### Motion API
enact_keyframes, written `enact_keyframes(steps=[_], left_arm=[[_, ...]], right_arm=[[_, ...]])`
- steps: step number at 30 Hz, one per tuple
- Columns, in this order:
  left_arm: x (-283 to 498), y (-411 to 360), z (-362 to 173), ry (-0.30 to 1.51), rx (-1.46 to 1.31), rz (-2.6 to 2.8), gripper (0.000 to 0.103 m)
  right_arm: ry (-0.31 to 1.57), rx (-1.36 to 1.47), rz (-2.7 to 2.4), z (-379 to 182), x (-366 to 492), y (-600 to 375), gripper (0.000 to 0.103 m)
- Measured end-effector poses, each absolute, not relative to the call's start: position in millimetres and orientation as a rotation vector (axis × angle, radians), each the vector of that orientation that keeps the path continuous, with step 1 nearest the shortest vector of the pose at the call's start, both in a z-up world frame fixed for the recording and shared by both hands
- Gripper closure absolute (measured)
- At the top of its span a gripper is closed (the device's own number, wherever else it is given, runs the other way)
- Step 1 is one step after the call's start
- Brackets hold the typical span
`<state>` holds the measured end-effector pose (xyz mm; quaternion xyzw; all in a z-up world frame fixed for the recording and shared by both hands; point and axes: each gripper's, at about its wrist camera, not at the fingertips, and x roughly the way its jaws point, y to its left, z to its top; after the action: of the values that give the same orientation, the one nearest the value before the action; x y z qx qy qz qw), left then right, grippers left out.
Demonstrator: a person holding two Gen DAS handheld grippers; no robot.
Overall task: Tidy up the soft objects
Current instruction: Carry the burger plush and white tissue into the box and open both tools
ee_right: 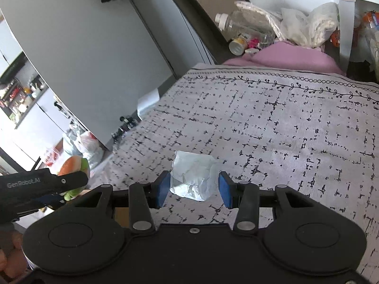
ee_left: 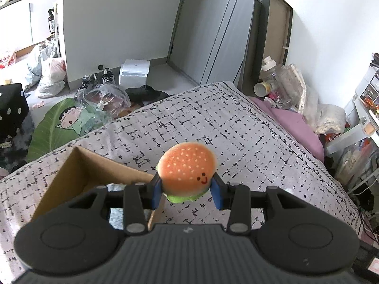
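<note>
A soft burger toy point(ee_left: 187, 166) with an orange bun, a small smiley face and a green lettuce layer hangs above the patterned bed cover point(ee_left: 236, 123). My left gripper point(ee_left: 186, 182) is shut on it, with a blue pad against each side. In the right wrist view, a crumpled white soft packet point(ee_right: 193, 177) sits between the blue pads of my right gripper point(ee_right: 194, 180), which is shut on it above the bed cover point(ee_right: 284, 130). At the left edge of that view the left gripper point(ee_right: 45, 184) shows with the burger toy point(ee_right: 74, 163).
An open cardboard box point(ee_left: 78, 168) stands on the bed just left of and below the burger. A pink pillow point(ee_left: 293, 120), a plastic jug point(ee_left: 277, 75) and bags lie at the bed's far end. Bags, a white box point(ee_left: 133, 72) and shoes lie on the floor.
</note>
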<state>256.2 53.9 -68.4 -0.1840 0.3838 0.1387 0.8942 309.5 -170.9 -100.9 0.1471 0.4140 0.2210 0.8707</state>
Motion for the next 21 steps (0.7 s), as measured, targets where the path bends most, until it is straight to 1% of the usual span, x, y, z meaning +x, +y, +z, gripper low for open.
enact_keyframes(steps=[21], left_arm=[[213.1, 75.6, -38.2, 0.751, -0.394, 0.298, 0.062]], right_arm=[[0.738, 0.358, 0.554, -61.3, 260.7, -171.2, 0.059]])
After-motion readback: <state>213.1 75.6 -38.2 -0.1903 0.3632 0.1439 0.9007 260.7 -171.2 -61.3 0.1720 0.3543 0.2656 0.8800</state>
